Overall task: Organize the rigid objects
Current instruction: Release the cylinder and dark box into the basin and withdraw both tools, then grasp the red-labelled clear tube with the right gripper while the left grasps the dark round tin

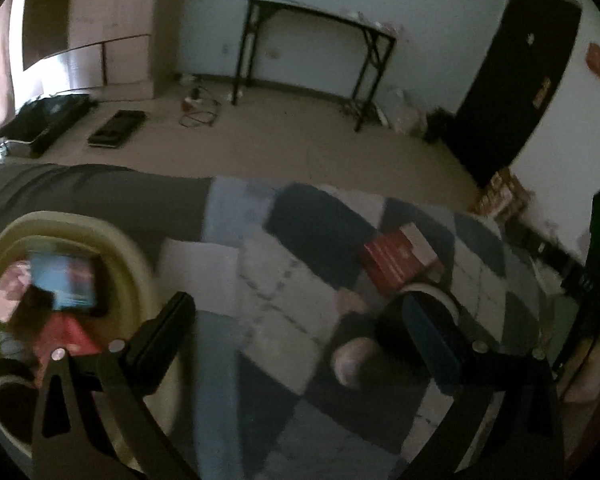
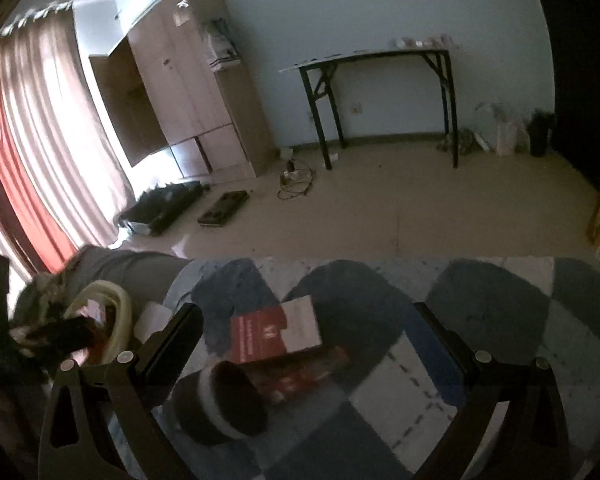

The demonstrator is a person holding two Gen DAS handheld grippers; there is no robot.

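Right now both grippers hang over a bed covered with a patchwork quilt (image 1: 284, 280) of blue, white and dark squares. Seen from the left wrist, the left gripper (image 1: 300, 336) has its fingers spread as wide as they go, with nothing between them but quilt. Just off its left finger sits a pale, cream-coloured basket (image 1: 140, 256), and inside it lie several boxes: a blue one (image 1: 66, 280), a red one (image 1: 64, 334) and a pinkish one, all blurred. Farther along the quilt, beyond the right finger, lies a red and white box (image 1: 400, 254), and close beside it is a round dark thing with a white rim, partly hidden by the finger. From the right wrist, the right gripper (image 2: 316, 344) is also released, its fingers far apart and gripping nothing. Between them on the quilt lie the red and white box (image 2: 276, 334), a dark red box (image 2: 300, 376) touching it from below, and a dark round container with a white band (image 2: 224, 404) resting against both. Beyond the bed, a black-legged table (image 2: 380, 60) stands against the wall.
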